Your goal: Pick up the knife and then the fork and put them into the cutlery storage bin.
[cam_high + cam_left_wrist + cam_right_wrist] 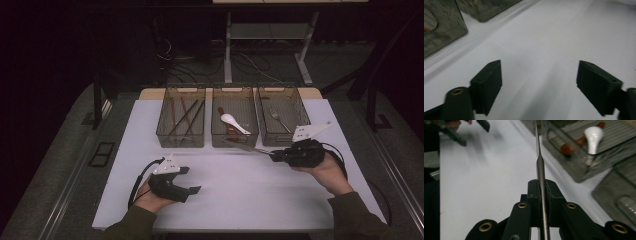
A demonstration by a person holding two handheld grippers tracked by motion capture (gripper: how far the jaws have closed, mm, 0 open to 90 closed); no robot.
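The white counter (240,195) carries three see-through mesh bins in a row, beyond both grippers, and it seems cutlery is sorted by kind: the left bin (181,117) has dark chopsticks, the middle bin (235,118) a white ceramic spoon (234,121) beside a red-handled piece, and the right bin (283,116) a metal fork (278,118). The right gripper (274,154) is clamped tight on the handle of a slim metal table knife (247,146), which points straight out ahead of the gripper, low over the counter, with its tip before the middle bin; I judge it is held by the handle end so that the blade can enter a bin first. The left gripper (189,180) has nothing between its jaws, which stand wide apart over bare counter, well apart from the knife. The right gripper view shows the knife (541,177) edge-on between the pressed pads, which the high view cannot resolve. The left gripper view shows plainly the free gap between the two pads (489,82). The high view gives the order of the bins.
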